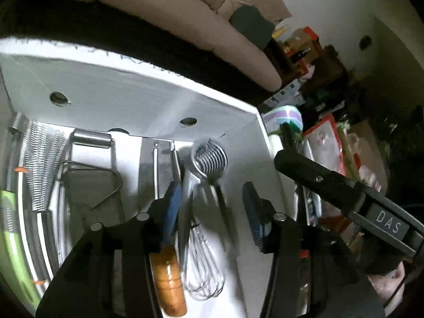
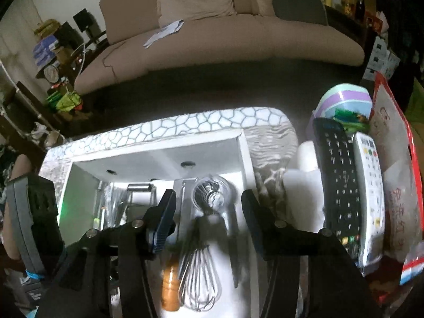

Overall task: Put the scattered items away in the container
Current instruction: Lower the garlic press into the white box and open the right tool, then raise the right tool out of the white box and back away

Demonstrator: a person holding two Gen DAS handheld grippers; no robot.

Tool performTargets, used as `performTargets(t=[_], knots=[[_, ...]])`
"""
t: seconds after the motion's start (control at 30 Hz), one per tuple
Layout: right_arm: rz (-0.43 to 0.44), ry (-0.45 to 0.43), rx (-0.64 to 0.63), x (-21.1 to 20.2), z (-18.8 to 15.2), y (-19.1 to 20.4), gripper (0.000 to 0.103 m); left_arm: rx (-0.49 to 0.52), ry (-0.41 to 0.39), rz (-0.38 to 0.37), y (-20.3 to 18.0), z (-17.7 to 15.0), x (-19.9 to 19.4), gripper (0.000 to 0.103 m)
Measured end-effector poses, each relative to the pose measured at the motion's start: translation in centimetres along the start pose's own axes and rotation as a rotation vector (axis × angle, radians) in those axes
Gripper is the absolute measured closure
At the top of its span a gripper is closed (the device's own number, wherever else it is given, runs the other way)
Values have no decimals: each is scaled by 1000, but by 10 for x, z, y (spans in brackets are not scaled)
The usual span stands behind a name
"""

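Observation:
A white box (image 1: 132, 79) holds metal kitchen tools: a grater (image 1: 42, 164), a flat wire-framed slicer (image 1: 90, 175), a balloon whisk (image 1: 204, 270), a wooden handle (image 1: 169, 278) and a coil-headed whisk (image 1: 209, 159), which is blurred. My left gripper (image 1: 212, 209) hangs open over the box, the coil whisk's handle passing between its fingers without being pressed. In the right wrist view my right gripper (image 2: 208, 218) is also open above the box (image 2: 246, 159), with the coil-headed whisk (image 2: 212, 196) and balloon whisk (image 2: 198, 283) below the gap. The right gripper's body (image 1: 331, 182) reaches in from the right.
A black remote (image 2: 336, 185) and a white remote (image 2: 368, 188) lie right of the box, with a striped bowl (image 2: 344, 100) and a red-edged bag (image 2: 397, 172) behind them. A green-handled tool (image 1: 10, 238) lies at the box's left. A beige sofa (image 2: 212, 39) stands beyond the table.

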State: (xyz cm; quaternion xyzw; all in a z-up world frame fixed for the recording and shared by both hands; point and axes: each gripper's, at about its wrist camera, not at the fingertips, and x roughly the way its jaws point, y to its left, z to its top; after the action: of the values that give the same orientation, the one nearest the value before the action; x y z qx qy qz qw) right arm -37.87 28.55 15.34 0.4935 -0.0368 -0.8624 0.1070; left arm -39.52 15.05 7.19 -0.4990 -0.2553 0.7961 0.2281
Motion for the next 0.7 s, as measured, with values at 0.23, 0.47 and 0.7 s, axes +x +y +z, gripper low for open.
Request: performTargets(t=[0.23, 0.47, 0.7], knots=[[-14, 29, -9, -7, -34, 1, 49, 124, 36, 183, -20, -22, -14, 38], [-46, 43, -40, -17, -62, 7, 36, 199, 81, 316, -22, -55, -36, 12], [-54, 15, -23, -35, -83, 6, 6, 229, 42, 434, -24, -67, -70, 4]])
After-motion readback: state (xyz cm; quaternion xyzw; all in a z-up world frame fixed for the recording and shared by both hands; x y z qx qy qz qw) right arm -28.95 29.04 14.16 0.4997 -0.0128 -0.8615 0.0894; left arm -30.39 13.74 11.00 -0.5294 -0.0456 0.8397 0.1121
